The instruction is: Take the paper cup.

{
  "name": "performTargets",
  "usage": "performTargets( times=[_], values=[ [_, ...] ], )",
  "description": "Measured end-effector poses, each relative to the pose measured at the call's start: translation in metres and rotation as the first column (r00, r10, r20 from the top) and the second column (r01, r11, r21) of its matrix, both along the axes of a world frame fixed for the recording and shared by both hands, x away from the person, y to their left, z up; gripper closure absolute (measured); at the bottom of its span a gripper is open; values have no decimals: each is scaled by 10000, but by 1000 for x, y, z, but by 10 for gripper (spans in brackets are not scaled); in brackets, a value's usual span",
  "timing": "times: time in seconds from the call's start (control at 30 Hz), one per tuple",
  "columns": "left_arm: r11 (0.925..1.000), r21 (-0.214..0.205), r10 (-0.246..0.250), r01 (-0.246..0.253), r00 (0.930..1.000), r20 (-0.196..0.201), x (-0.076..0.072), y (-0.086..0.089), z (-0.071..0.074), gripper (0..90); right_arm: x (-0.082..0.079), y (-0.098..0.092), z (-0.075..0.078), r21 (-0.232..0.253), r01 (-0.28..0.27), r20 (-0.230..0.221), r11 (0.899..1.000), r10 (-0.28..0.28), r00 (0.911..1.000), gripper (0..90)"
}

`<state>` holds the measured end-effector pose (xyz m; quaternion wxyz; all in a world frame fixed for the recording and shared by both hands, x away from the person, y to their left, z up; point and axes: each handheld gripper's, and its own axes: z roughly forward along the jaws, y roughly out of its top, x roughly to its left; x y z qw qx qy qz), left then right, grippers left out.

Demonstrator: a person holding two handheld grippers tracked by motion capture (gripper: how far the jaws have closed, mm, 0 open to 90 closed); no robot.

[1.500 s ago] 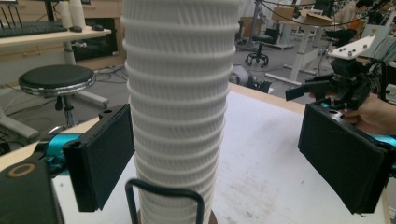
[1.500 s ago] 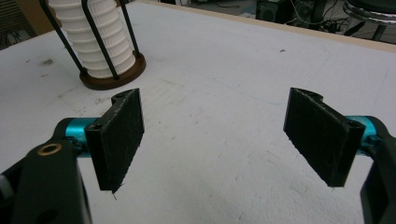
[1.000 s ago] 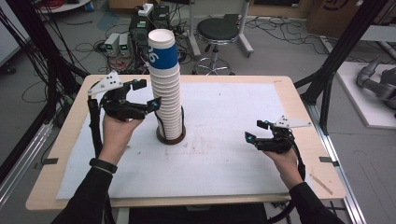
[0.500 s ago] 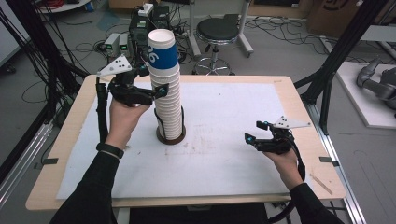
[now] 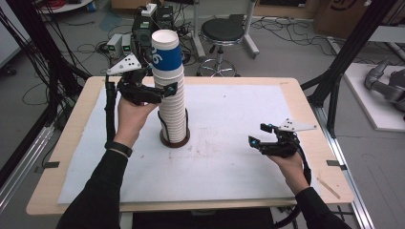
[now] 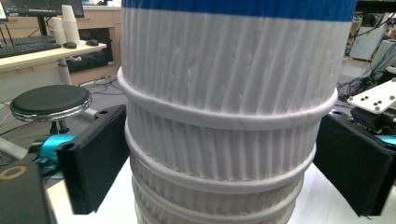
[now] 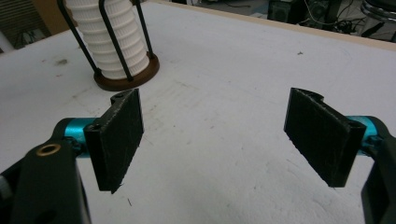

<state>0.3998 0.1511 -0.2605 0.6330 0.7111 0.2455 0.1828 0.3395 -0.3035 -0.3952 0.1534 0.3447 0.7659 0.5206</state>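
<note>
Left gripper [image 5: 165, 90] has come in from the left of the paper-cup stack [image 5: 172, 102] and now brackets its upper part just below the blue-banded top cup [image 5: 167, 50]; its jaws have just been closing, and in the left gripper view the left pad [image 6: 100, 151] meets the ribbed wall while the right pad [image 6: 355, 163] looks barely clear, so I judge a grip to lift the top cups is about to set, not yet firm. The stack stands in its brown wire holder [image 5: 174, 141]. Right gripper [image 5: 260, 142] rests well to the right of the stack, jaws parted on nothing; the stack's far side is hidden.
</note>
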Motion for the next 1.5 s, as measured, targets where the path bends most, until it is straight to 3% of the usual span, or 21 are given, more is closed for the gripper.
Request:
performTargets(
  times=[0.27, 0.6, 0.63, 1.13, 1.23, 1.33, 1.5],
  values=[
    [10000, 0, 34, -34, 10000, 20, 0, 1, 0, 120, 0, 14, 18, 93, -354, 161, 9993, 353, 9992, 203],
    [10000, -19, 49, -49, 10000, 10, 0, 1, 0, 121, 9, 28, 56, 167, -844, 628, 9963, 832, 9946, 204],
    [10000, -36, 50, -50, 10000, 19, 0, 1, 0, 122, 13, 35, 68, 185, -1040, 719, 9944, 1025, 9921, 204],
    [9999, -114, 55, -55, 10000, -3, 1, 1, -1, 122, 42, 91, 140, 336, -1989, 1545, 9795, 1915, 9693, 204],
    [9999, -119, 34, -34, 10000, 16, 1, 2, -1, 122, 45, 99, 149, 341, -2070, 1659, 9777, 1987, 9659, 204],
    [9999, -137, 39, -38, 10000, 16, 1, 2, -1, 122, 50, 114, 164, 360, -2306, 1886, 9724, 2200, 9571, 204],
    [9999, -142, 43, -43, 10000, 18, 1, 1, -1, 122, 58, 131, 179, 382, -2466, 1912, 9684, 2352, 9530, 203]
  ],
)
